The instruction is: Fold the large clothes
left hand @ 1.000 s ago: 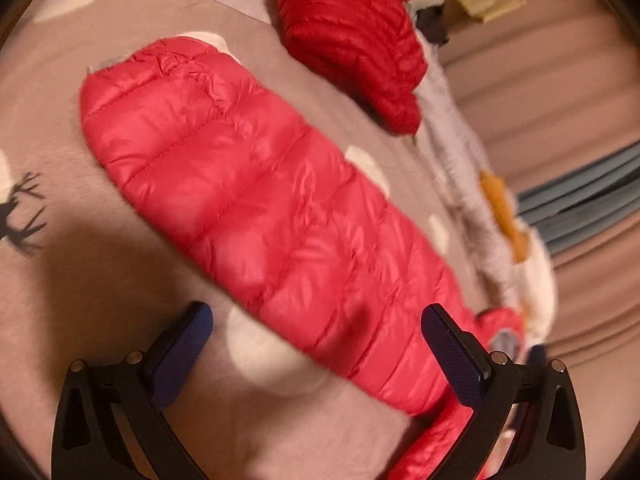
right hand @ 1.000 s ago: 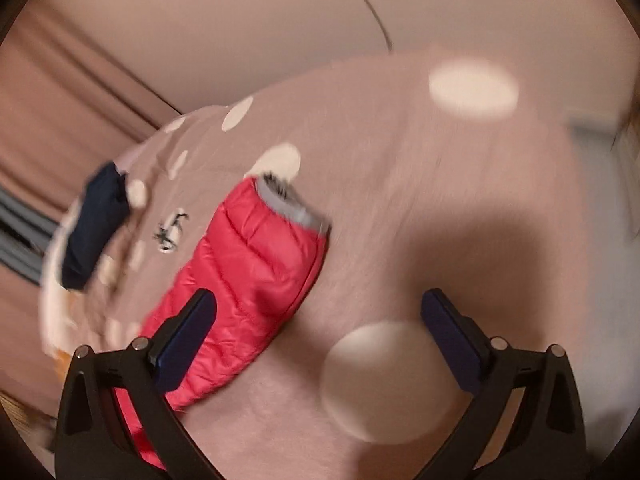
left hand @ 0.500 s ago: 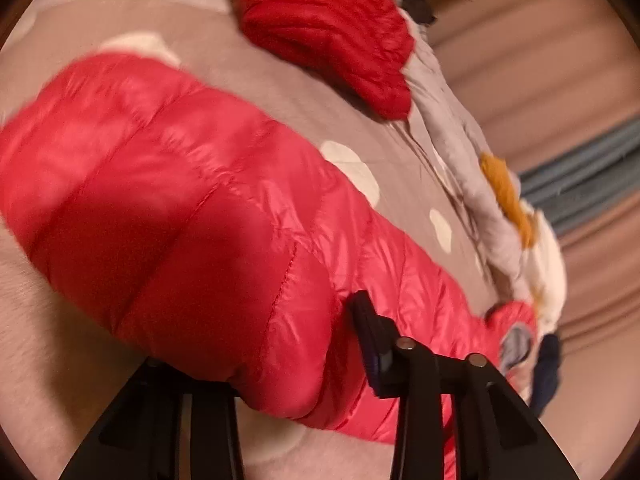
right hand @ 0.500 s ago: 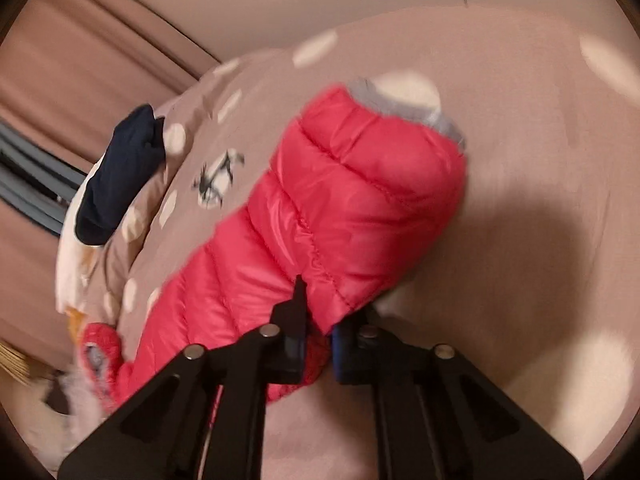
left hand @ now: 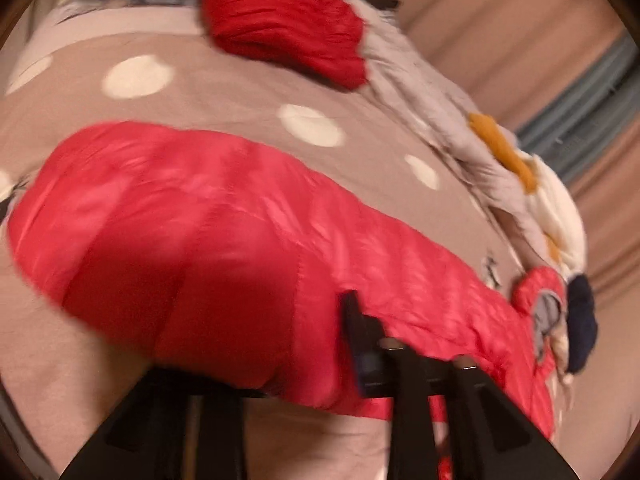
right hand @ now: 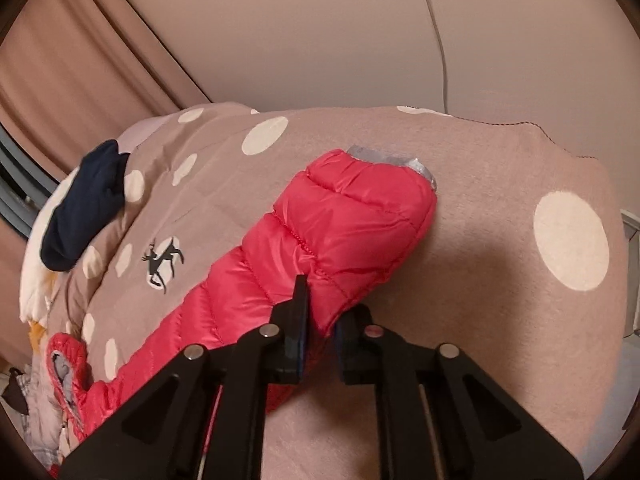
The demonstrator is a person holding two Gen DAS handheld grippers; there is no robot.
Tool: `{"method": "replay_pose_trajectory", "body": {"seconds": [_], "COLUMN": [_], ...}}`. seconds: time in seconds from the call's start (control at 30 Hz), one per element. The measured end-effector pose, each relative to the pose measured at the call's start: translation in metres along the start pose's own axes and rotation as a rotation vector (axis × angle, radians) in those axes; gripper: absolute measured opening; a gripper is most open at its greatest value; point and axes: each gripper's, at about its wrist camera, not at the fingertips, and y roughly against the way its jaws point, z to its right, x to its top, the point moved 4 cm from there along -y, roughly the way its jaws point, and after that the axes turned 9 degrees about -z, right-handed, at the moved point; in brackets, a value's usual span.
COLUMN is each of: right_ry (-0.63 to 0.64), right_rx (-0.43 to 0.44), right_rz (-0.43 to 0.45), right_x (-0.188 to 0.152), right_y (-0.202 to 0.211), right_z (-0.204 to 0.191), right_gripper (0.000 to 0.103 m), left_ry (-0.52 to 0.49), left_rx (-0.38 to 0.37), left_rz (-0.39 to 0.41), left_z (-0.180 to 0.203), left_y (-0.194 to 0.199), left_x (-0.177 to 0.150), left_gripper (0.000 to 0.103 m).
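Note:
A red quilted puffer jacket (left hand: 224, 216) lies folded lengthwise on a taupe blanket with white dots (left hand: 240, 96). My left gripper (left hand: 280, 360) is shut on the jacket's near edge; its left finger is hidden under the fabric. In the right wrist view the jacket's other end (right hand: 340, 224), with a grey lining rim, is lifted slightly. My right gripper (right hand: 320, 320) is shut on its lower corner.
A second red jacket (left hand: 288, 20) lies bunched at the far end. A pile of grey, orange and white clothes (left hand: 500, 168) runs along the bed's right edge, with a navy garment (right hand: 84, 208). Curtains and a wall stand behind.
Both grippers went from open above the blanket to shut on the jacket's edges. The jacket ends have since lifted a little and the views shifted.

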Motion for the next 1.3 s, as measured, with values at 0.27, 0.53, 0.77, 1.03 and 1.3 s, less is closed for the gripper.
{"method": "replay_pose_trajectory", "body": {"seconds": [0.27,0.53,0.77,1.03,1.3], "right_ry": [-0.021,-0.051,0.065,0.424,0.874], "right_rx": [-0.028,-0.061,-0.060,0.262,0.510], "right_rz": [-0.008,0.010,0.119,0.187,0.010], "right_x": [-0.014,-0.016,-0.020,-0.081,-0.239], "right_y": [0.000,0.001,0.039,0.117,0.142], "right_z": [0.024,0.025,-0.029,-0.183,-0.316], "right_gripper": [0.039,0.030,0.009,0.008,0.008], "left_ry": [0.138,0.125,0.008,-0.171,-0.255], "left_rx": [-0.053,0.158,0.284,0.307,0.237], "left_rz": [0.042,0.180,0.314,0.495,0.548], "left_z": [-0.047,-0.051,-0.011,0.064,0.098], "left_y": [0.008,0.010,0.034,0.077,0.107], "left_x": [0.021,0.024,0.025,0.012,-0.005], "left_gripper": [0.047,0.028,0.018,0.017,0.017]}}
